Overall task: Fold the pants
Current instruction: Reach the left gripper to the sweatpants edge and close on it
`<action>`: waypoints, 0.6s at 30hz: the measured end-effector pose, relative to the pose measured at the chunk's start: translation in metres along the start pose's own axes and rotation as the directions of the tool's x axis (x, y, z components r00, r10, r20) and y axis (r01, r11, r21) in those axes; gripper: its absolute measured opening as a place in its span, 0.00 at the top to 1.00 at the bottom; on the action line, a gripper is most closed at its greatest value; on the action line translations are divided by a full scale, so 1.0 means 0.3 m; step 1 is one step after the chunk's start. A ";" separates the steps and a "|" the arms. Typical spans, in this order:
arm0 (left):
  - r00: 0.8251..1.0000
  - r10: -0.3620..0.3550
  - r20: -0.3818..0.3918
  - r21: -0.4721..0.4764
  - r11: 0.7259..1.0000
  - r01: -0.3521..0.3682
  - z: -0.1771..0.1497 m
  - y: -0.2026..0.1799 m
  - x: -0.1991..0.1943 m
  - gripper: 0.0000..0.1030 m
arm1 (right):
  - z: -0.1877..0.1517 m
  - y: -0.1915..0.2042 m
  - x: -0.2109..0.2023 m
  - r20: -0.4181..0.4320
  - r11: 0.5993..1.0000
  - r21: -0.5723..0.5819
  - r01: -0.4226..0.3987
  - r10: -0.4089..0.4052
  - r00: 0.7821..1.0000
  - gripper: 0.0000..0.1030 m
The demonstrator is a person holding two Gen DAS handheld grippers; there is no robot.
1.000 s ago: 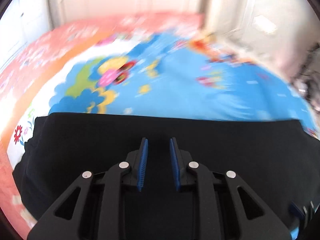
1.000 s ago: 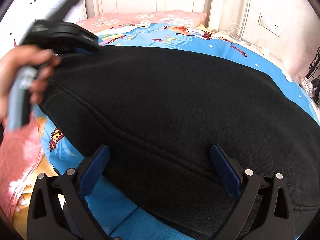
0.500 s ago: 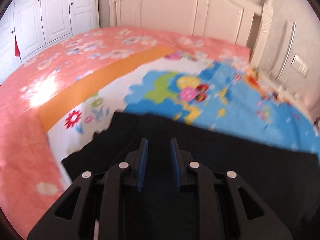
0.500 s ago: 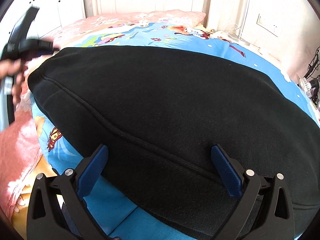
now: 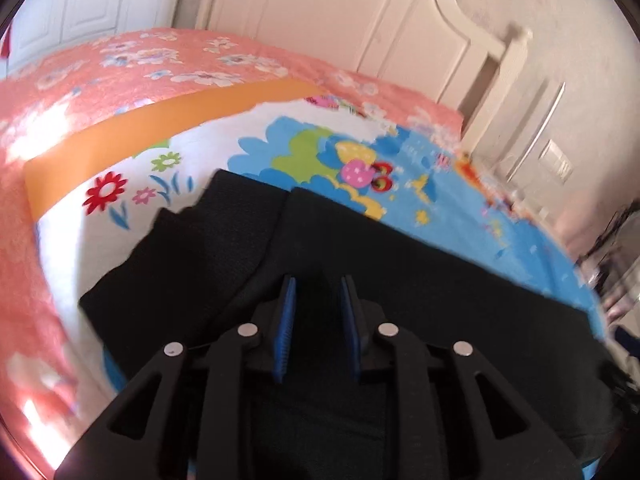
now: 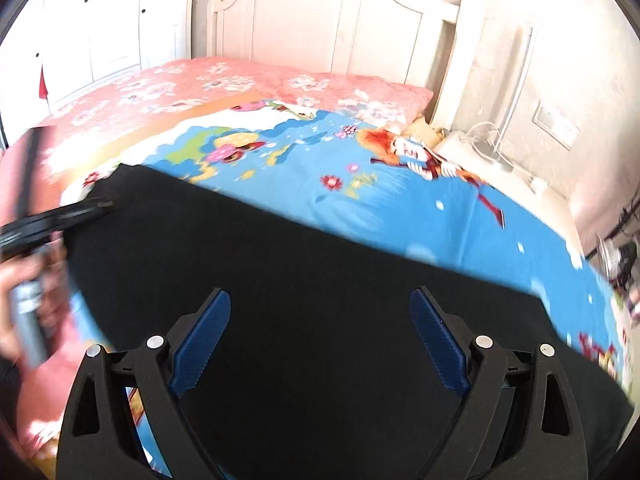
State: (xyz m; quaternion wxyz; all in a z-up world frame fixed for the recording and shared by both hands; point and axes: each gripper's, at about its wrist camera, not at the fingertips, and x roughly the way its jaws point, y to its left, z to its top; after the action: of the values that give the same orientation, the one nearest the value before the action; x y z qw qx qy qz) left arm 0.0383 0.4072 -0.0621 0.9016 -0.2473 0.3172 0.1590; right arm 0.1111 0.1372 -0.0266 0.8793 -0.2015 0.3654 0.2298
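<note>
Black pants [image 5: 400, 272] lie flat across the bed, and their left end shows stacked layers with a stepped edge [image 5: 208, 216]. My left gripper [image 5: 318, 280] hovers over that end. Its blue pads stand a narrow gap apart, its jaws are opening, and nothing is pinched between them. In the right wrist view the pants [image 6: 320, 240] fill the lower half. My right gripper [image 6: 320, 292] hangs above them with its jaws wide and closing, and its pads are clear of the cloth. The left gripper [image 6: 60, 216], held by a hand [image 6: 24, 292], shows blurred at the pants' left end.
A blue cartoon sheet [image 6: 400, 208] covers the bed under the pants, with a pink floral quilt [image 5: 120, 80] to the left. Behind stand a white headboard [image 6: 320, 20] and wardrobe doors [image 6: 100, 20]. Cables [image 6: 492, 148] and a fan [image 6: 616, 256] are at the right.
My left gripper has swung to the pants' left end, and its pads have parted slightly. My right gripper has risen off the cloth, now shows more of the bed, and its jaws have narrowed a little.
</note>
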 end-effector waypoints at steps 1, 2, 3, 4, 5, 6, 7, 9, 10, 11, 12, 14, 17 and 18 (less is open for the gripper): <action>0.999 -0.016 0.038 -0.029 0.999 0.017 0.002 0.010 -0.053 0.57 | 0.008 -0.011 0.029 -0.010 1.000 0.004 0.009 -0.009 1.000 0.16; 0.997 -0.020 0.076 -0.056 0.998 0.025 0.003 0.025 -0.106 0.54 | 0.015 -0.025 0.061 -0.025 1.000 0.008 0.018 -0.018 1.000 0.16; 0.994 -0.025 0.103 -0.095 0.995 0.035 0.003 0.051 -0.157 0.54 | 0.014 -0.039 0.090 -0.042 1.000 0.009 0.027 -0.027 0.999 0.16; 0.992 -0.034 0.121 -0.154 0.987 0.052 0.000 0.094 -0.202 0.54 | 0.009 -0.045 0.130 -0.064 0.999 0.007 0.037 -0.036 0.997 0.16; 0.990 -0.041 0.133 -0.220 0.973 0.070 -0.008 0.143 -0.238 0.56 | -0.003 -0.055 0.168 -0.090 0.999 0.007 0.046 -0.045 0.995 0.16; 0.989 -0.051 0.138 -0.287 0.954 0.089 -0.020 0.205 -0.274 0.56 | -0.019 -0.064 0.197 -0.113 0.999 0.009 0.054 -0.053 0.992 0.16; 0.989 -0.058 0.136 -0.347 0.932 0.102 -0.035 0.262 -0.302 0.56 | -0.039 -0.076 0.224 -0.133 0.999 0.028 0.042 -0.038 0.990 0.16; 0.985 -0.101 0.139 -0.432 0.889 0.152 -0.062 0.341 -0.331 0.56 | -0.040 -0.108 0.233 -0.126 0.997 0.078 0.015 -0.005 0.992 0.13; 0.982 -0.129 0.141 -0.463 0.868 0.180 -0.075 0.367 -0.338 0.56 | -0.046 -0.112 0.234 -0.128 0.997 0.082 0.013 -0.003 0.992 0.13; 0.978 -0.156 0.138 -0.489 0.848 0.204 -0.089 0.387 -0.339 0.56 | -0.049 -0.111 0.235 -0.128 0.997 0.080 0.014 -0.003 0.992 0.09; 0.976 -0.183 0.118 -0.511 0.831 0.218 -0.106 0.396 -0.327 0.56 | -0.052 -0.110 0.237 -0.126 0.997 0.076 0.018 -0.008 0.992 0.07; 0.969 -0.226 0.102 -0.526 0.814 0.245 -0.124 0.388 -0.298 0.56 | -0.056 -0.105 0.234 -0.126 0.997 0.072 0.030 -0.020 0.992 0.06; 0.964 -0.255 0.077 -0.553 0.793 0.255 -0.143 0.375 -0.238 0.56 | -0.056 -0.108 0.235 -0.127 0.997 0.073 0.034 -0.025 0.992 0.05; 0.964 -0.257 0.070 -0.563 0.788 0.250 -0.143 0.373 -0.211 0.56 | -0.057 -0.109 0.235 -0.127 0.997 0.074 0.033 -0.024 0.992 0.05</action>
State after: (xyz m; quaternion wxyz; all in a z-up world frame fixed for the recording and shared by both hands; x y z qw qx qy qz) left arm -0.0799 0.4682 -0.0886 0.7987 -0.5448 0.2242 0.1223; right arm 0.1640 0.1198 -0.0834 0.8646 -0.1874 0.4258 0.1901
